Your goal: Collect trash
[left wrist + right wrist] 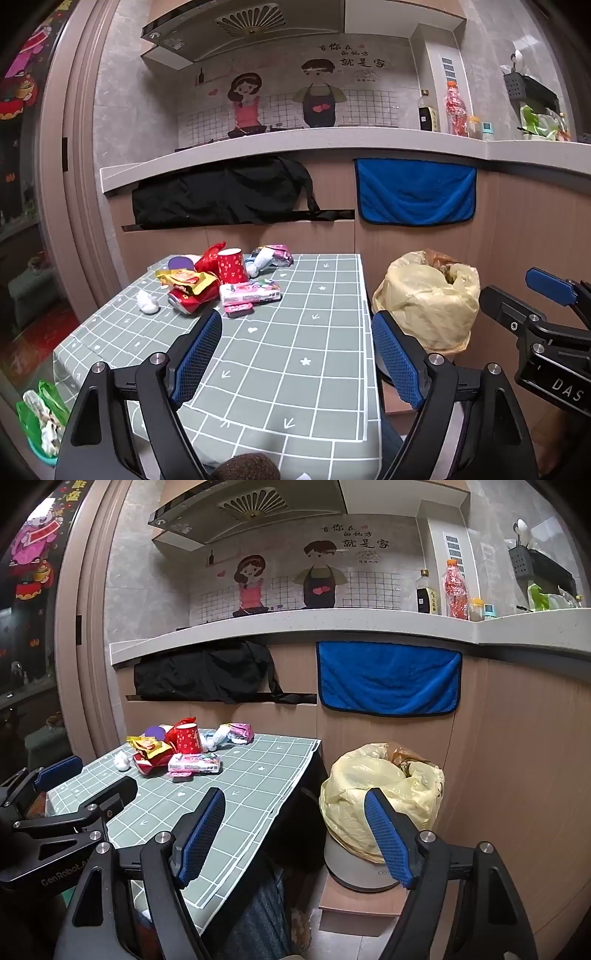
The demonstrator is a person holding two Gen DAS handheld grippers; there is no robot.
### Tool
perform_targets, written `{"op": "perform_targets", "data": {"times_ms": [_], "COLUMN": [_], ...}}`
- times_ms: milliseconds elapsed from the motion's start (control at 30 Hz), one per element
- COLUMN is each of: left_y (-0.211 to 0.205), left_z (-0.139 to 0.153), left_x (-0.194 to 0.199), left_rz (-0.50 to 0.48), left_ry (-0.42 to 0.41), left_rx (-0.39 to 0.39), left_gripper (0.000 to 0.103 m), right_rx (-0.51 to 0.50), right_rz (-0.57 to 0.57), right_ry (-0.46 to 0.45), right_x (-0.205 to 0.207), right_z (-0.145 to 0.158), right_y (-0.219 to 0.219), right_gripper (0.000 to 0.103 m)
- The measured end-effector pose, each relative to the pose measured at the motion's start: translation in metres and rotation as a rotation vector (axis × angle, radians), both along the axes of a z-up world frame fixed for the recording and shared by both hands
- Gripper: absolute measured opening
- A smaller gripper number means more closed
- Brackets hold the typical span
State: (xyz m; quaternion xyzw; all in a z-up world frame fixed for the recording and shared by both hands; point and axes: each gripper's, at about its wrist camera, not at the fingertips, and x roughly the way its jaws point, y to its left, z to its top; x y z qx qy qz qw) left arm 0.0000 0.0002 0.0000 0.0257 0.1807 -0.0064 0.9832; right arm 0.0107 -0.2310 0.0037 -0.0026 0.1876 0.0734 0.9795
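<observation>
While both the left hand-held gripper and right hand-held gripper hover released and empty, the crumpled wrapper trash pile sits far across the grid-patterned bench, so a hasty reach could knock the upright red paper cup over beyond the yellow-bagged bin.

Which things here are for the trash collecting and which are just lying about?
For the job: red paper cup, crushed red can, yellow snack wrapper, white tissue wad, pink tissue packet, bin with yellow bag.

Lying about: blue towel, black cloth, bottles on the counter.
</observation>
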Motion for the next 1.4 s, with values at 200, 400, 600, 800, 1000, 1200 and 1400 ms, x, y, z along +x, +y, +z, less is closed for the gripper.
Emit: {"op": "perform_targets", "data": {"times_ms": [200,400,600,800,1000,1200,1400], "left_y": [0.001,-0.002,-0.005,-0.005,-0.005,-0.007,-0.008], "left_z": [0.000,0.003,0.004,0.011,0.013,0.014,0.014], "left_x": [0.002,-0.001,0.000,-0.001,-0.001,-0.001,-0.001], "left_rz": [-0.001,-0.002,-0.004,-0.012,-0.013,-0.014,-0.012], "left_ry": [-0.001,-0.008,-0.012,-0.019,-0.023,-0.026,-0.027], "left_rx": [0.000,0.001,0.002,-0.002,-0.003,-0.003,-0.003], "left_gripper": [0.083,0.083,0.083,0.083,0.083,0.083,0.083], "right_rx": [0.004,-0.010,-0.007,-0.002,0.004,0.010,0.007], "right_rz": [-0.001,-0.017,-0.030,-0.037,-0.040,-0.043,-0.044], "right_ry": [0.003,-0.009,-0.018,-0.022,-0.027,-0.032,-0.032], "right_x": [-0.001,0.000,-0.006,-0.008,-0.008,-0.008,-0.008], "right_z": [-0.001,-0.002,0.001,0.004,0.005,0.007,0.006], "right_y": [0.000,0.000,0.001,0.001,-0.001,-0.003,-0.003], "right_gripper": [0.076,0.076,0.076,0.076,0.076,0.076,0.076]}}
